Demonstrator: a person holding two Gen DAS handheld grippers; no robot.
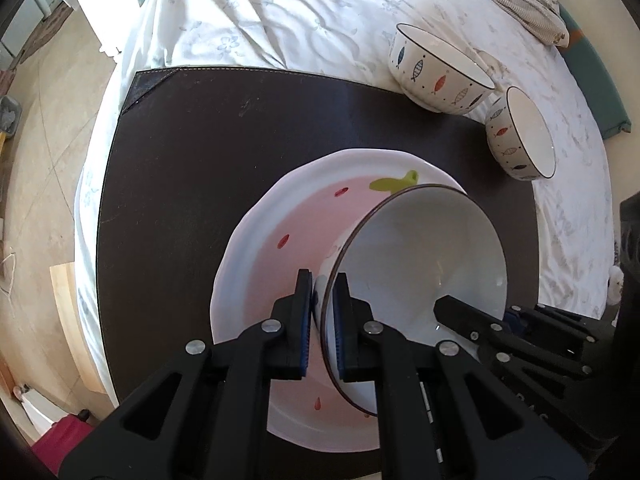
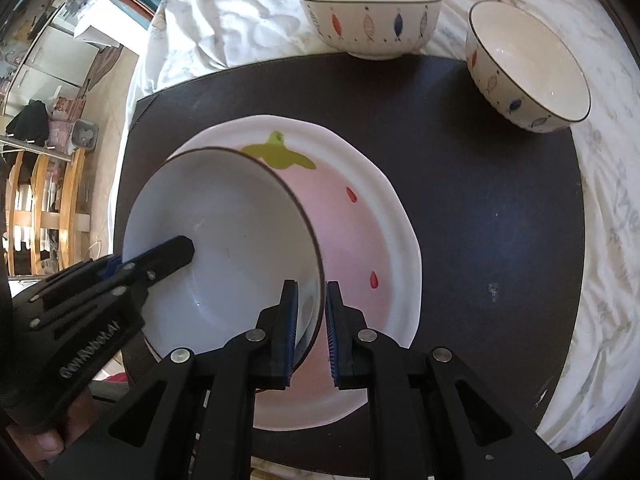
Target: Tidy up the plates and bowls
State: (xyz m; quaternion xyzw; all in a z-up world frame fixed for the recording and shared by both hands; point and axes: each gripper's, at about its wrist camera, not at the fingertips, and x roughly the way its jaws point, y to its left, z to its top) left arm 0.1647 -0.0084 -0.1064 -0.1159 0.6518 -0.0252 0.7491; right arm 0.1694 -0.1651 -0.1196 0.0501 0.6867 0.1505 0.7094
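Observation:
A white bowl (image 1: pixel 420 256) with a dark rim is held tilted over a pink strawberry-patterned plate (image 1: pixel 280 220). My left gripper (image 1: pixel 323 320) is shut on the bowl's rim, one pad inside and one outside. On the opposite rim, my right gripper (image 2: pixel 312 332) is shut on the same bowl (image 2: pixel 224 248). Each view shows the other gripper too: the right gripper (image 1: pixel 480 314) at the right, the left gripper (image 2: pixel 136 260) at the left. The plate (image 2: pixel 360 240) lies on a dark mat (image 2: pixel 480 200). I cannot tell whether the bowl touches it.
Two fish-patterned bowls stand at the mat's far right corner: a larger bowl (image 2: pixel 372 20) and a smaller bowl (image 2: pixel 528 72). The mat (image 1: pixel 200 160) lies on a white floral bedsheet (image 1: pixel 280 12). Floor and furniture lie off to the left.

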